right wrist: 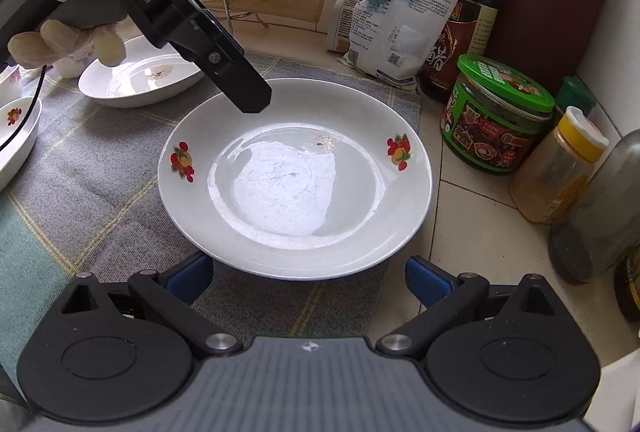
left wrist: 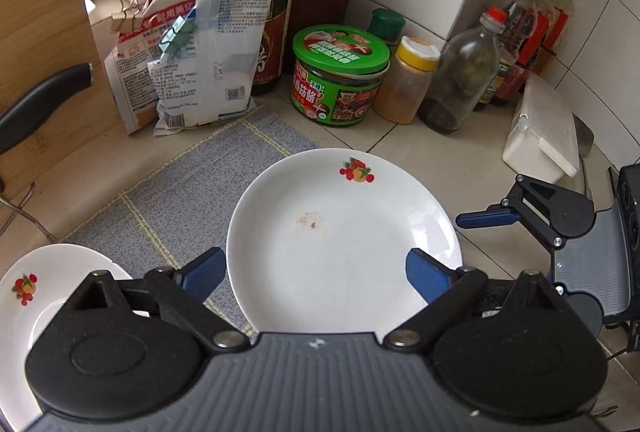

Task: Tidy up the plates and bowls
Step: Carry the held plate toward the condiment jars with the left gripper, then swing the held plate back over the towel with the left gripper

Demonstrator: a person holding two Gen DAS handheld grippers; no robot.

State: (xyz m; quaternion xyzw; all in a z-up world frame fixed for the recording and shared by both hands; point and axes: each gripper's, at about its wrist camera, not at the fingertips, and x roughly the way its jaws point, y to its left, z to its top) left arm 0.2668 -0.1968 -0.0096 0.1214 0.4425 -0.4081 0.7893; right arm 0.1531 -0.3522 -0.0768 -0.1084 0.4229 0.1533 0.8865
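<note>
Both grippers' jaws wide open, empty: left gripper (left wrist: 316, 274), right gripper (right wrist: 308, 278), near plate (right wrist: 295, 177).

Green-lidded jar (left wrist: 339, 77) beside dark sauce bottle (left wrist: 269, 3), clipped packets (left wrist: 200, 51).

Bare placemat (right wrist: 100, 167) is left open on the plate's (right wrist: 296, 175) left side. The plate's right side is crowded by a green-lidded jar (right wrist: 496, 115), a yellow-capped jar (right wrist: 560, 171) and bottles along the worktop's back corner. A second plate (right wrist: 140, 79) is set further left.
</note>
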